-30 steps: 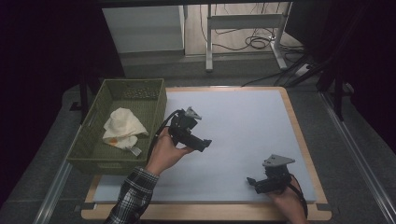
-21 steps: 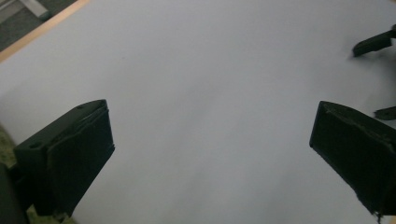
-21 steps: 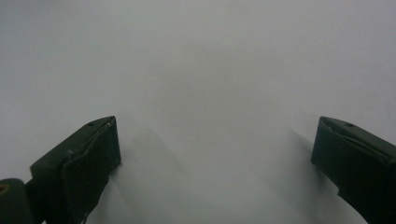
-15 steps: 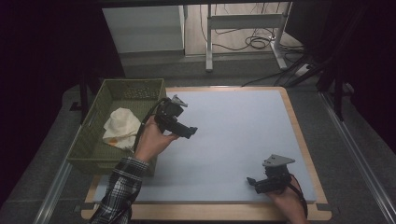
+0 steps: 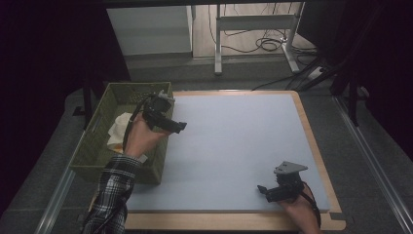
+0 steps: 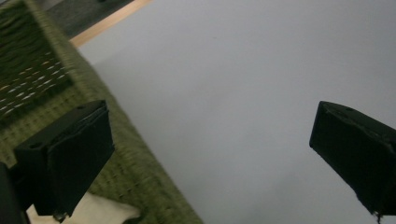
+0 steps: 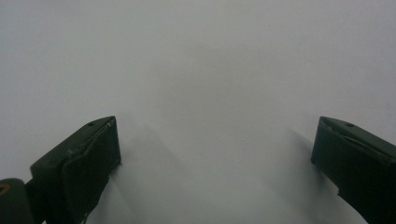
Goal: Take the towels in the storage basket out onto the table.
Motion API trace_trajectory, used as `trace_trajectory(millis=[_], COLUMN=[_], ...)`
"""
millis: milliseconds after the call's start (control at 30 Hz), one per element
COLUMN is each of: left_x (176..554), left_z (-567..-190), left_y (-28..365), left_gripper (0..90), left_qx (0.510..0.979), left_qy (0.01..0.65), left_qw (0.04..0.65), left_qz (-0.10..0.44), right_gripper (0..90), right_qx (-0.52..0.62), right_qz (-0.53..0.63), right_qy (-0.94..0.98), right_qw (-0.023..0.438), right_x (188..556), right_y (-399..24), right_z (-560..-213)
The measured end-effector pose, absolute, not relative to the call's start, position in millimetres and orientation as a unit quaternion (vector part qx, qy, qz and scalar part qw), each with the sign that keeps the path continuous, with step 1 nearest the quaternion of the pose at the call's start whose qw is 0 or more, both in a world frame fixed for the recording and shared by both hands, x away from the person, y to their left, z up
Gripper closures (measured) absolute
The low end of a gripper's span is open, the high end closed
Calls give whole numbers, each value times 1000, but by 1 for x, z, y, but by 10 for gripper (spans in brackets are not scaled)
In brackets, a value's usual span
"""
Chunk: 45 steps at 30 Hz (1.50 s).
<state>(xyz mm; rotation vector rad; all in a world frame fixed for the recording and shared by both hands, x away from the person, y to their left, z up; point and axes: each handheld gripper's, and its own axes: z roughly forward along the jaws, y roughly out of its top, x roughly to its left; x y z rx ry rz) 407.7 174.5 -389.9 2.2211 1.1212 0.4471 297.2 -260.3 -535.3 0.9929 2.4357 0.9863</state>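
Leftward went the left gripper [image 5: 164, 119] over that last second, off the grey mat and up to the near wall of the green basket [image 5: 97, 146], while the right one sat where it was.

From the high view, the left hand [image 5: 139, 139] held its gripper over the basket's right rim, fingers aimed out toward the counter [image 5: 234, 146]. A cream cloth [image 5: 117, 131] lay bunched inside the basket, just beside that hand. Down at the near right corner, the right gripper [image 5: 275, 191] rested low on the mat, well apart from everything.

Left gripper view: both black fingers [image 6: 70, 154] stood wide apart, nothing between them. Beneath them ran the basket's woven rim [image 6: 126, 172], and a corner of cloth [image 6: 100, 212] peeked in at the bottom edge.

Right gripper view: fingers [image 7: 79, 163] spread wide too, empty, bare grey mat [image 7: 210, 93] ahead.

My read: this was the approach to the cloth, with no grasp made yet. Next, the left gripper needed to tip its fingers down into the basket, straddle a fold of the cloth and close; the rim sat close enough to snag a finger
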Motion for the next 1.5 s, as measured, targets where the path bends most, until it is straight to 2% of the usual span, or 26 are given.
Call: trace_trajectory(millis=[367,800,1233,1500], left_x=[423,441,468,477], left_z=[-395,-436,-479,-503], left_y=[228,284,313,320], left_gripper=[3,0,2,12], left_qx=[809,791,778,773], left_qy=[475,530,588,618], left_qw=[290,244,171,119], left_qz=[189,184,138,80], right_gripper=[14,14,14,14], right_qx=[348,348,348,348], right_qz=[346,346,347,347], right_qy=[855,855,855,855], right_qw=[166,166,166,166], right_x=[297,297,297,297], right_y=[-260,-260,-260,-260], right_z=[-535,-535,-535,-535])
